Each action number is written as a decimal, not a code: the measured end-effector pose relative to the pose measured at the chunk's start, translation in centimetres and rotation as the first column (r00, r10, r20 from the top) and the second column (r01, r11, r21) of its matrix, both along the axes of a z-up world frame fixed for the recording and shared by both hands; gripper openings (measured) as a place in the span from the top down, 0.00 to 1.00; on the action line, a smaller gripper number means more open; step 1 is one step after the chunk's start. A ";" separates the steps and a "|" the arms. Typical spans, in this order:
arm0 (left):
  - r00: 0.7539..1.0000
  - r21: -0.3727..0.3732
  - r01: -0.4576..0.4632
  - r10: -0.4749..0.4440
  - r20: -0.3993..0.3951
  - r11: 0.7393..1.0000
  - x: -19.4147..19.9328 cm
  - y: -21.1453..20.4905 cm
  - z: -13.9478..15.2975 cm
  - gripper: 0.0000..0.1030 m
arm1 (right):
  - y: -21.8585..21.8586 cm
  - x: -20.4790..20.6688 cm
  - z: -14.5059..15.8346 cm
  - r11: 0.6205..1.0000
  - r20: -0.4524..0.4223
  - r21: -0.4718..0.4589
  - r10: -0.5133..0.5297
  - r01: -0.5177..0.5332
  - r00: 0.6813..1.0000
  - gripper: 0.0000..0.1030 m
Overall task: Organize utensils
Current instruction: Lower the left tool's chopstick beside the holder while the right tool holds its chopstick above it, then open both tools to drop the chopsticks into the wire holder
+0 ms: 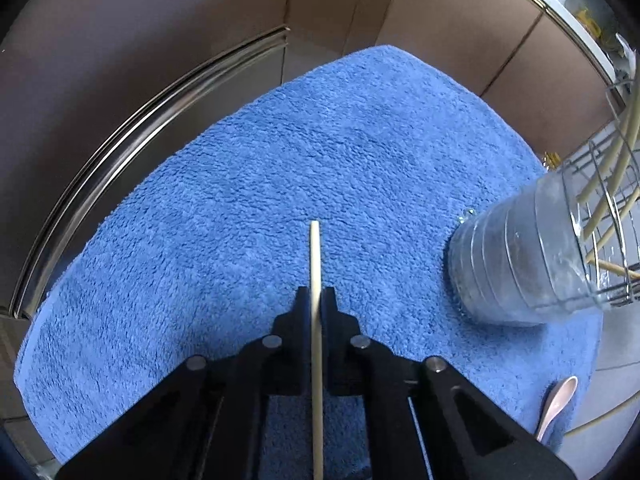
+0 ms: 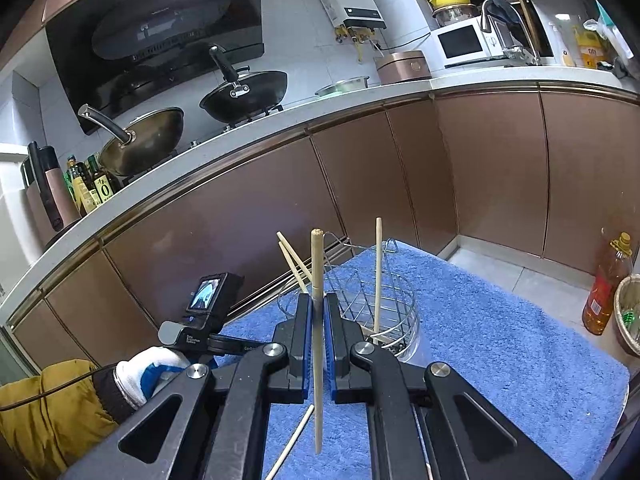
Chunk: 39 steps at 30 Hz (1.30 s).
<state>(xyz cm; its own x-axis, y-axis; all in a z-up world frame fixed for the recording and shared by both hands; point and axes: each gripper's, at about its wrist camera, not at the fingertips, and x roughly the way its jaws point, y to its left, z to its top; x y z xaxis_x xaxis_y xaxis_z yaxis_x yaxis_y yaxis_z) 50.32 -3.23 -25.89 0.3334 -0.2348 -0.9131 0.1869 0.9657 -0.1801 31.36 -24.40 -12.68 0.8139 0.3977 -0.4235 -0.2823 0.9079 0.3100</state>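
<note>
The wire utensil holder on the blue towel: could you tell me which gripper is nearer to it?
Right. The right gripper, holding a chopstick, is just in front of the wire utensil holder. The left gripper, holding another chopstick, is off to its left.

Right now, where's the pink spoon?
Left wrist view, lower right: the pink spoon lies on the blue towel near its right edge, below the clear container and right of the left claw.
</note>
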 end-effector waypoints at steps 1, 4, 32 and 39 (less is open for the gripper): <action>1.000 -0.010 -0.017 0.017 0.020 1.000 -0.2 0.4 0.4 0.96 | 0.0 -0.1 0.1 1.000 0.002 -0.001 0.000 0.000 1.000 0.94; 0.991 -0.075 -0.046 0.055 0.125 0.996 -1.6 1.6 2.7 0.96 | 0.2 -0.4 0.9 1.000 0.019 -0.006 0.003 -0.003 1.000 0.94; 0.590 -0.286 -0.013 0.239 0.772 0.958 -9.1 -9.8 14.0 0.94 | 0.9 5.4 0.7 0.959 0.251 -0.127 -0.218 0.255 0.943 0.94; 0.588 -0.269 0.032 0.200 0.784 0.963 -11.8 -8.1 14.4 0.74 | 0.0 3.5 0.4 0.954 0.239 -0.125 -0.238 0.273 0.941 0.64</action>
<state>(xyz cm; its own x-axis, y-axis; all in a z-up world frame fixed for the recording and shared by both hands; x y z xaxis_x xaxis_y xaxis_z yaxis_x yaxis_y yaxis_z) 38.54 -11.34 -11.53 0.9265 -0.3266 -0.1868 0.2861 0.9340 -0.2140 34.88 -24.41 -12.25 0.9587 0.1077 -0.2631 -0.0789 0.9899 0.1176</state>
